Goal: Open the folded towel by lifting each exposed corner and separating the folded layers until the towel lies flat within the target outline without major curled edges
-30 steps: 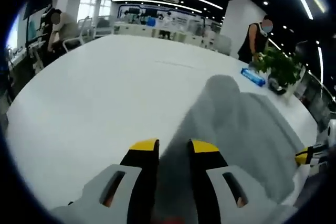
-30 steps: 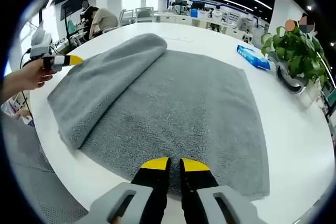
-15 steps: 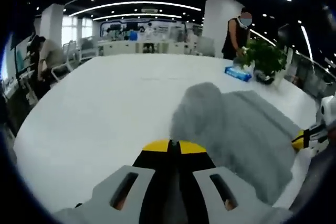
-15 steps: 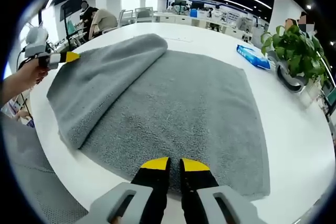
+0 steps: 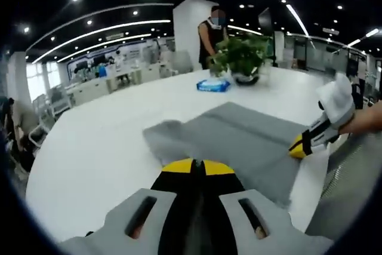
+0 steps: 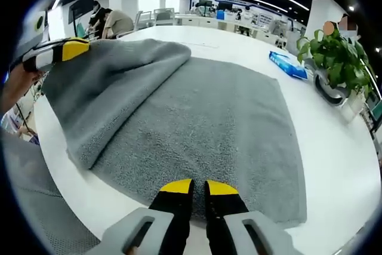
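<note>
You have one grey terry towel (image 6: 203, 117) on the round white table (image 6: 334, 147), its left layer folded over. Your left gripper (image 6: 74, 49), tips together, pinches that layer's corner and holds it up. Your right gripper (image 6: 199, 187) hovers over the near edge, jaws nearly together and holding nothing.

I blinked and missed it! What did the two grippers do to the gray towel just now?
The left gripper shut on the towel's folded flap and lifted its corner higher off the table. The right gripper stayed put at the near edge, and the lower layer, plant and blue packet did not move.
</note>
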